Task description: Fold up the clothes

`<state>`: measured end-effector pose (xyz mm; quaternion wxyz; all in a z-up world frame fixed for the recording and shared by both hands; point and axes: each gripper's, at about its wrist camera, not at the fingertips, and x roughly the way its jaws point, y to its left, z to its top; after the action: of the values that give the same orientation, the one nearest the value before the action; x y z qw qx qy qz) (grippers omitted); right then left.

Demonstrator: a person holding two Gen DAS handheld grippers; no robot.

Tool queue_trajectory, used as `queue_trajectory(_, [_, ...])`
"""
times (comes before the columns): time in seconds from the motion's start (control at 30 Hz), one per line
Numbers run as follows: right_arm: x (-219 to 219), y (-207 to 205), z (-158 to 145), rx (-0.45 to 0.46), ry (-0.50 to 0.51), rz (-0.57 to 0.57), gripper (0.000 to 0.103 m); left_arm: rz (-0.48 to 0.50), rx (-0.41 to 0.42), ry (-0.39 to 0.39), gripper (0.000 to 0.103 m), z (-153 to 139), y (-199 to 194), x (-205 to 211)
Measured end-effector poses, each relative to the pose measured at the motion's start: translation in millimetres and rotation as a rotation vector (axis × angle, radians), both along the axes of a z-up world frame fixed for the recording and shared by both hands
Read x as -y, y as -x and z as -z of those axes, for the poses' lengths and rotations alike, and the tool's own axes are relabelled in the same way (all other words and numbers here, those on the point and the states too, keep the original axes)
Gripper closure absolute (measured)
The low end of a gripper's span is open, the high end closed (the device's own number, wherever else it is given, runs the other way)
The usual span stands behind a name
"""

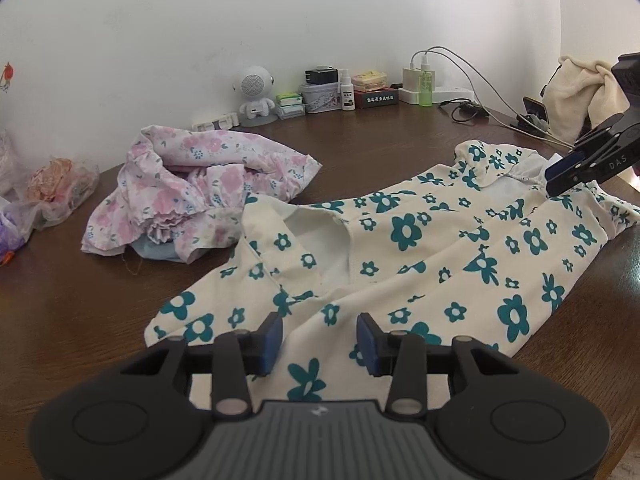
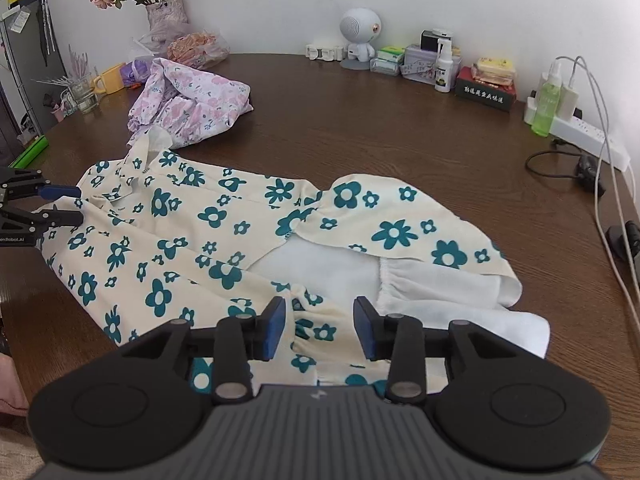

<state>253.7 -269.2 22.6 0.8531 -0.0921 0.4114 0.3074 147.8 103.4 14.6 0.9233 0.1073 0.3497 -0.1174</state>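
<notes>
Both pairs of fingers stand parted, gripping nothing: the left gripper (image 1: 318,346) over one end of the cream dress with teal flowers (image 1: 400,264), the right gripper (image 2: 320,330) over its gathered, lining-side end. The dress lies lengthwise on the brown table (image 2: 380,120), partly turned back (mid-fold or still being spread, I judge). Pinching an edge comes next. A pink floral garment (image 1: 192,188) is heaped beyond.

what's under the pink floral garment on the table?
From the left wrist view, a light blue fabric piece peeks out beneath the front edge of the pink floral garment, both on the brown table. How far it extends underneath is covered.
</notes>
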Motion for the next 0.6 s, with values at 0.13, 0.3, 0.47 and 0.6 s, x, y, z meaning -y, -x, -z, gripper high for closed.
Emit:
queue_trajectory(0.13, [-8, -10, 13, -0.076, -0.046, -0.035, 0.075, 0.019, -0.015, 0.025, 0.1, 0, -1, 2])
queue_trajectory(0.3, [-15, -4, 3, -0.021, -0.047, -0.052, 0.093, -0.031, 0.014, 0.061, 0.1, -5, 1, -5])
queue_trajectory(0.47, [-17, -12, 11, -0.033, -0.046, -0.021, 0.09, -0.073, -0.007, 0.057, 0.08, 2, 0, -5])
queue_trajectory(0.6, [6, -2, 0, -0.01, -0.115, 0.047, 0.076, -0.104, 0.039, 0.04, 0.056, -4, 18, -7])
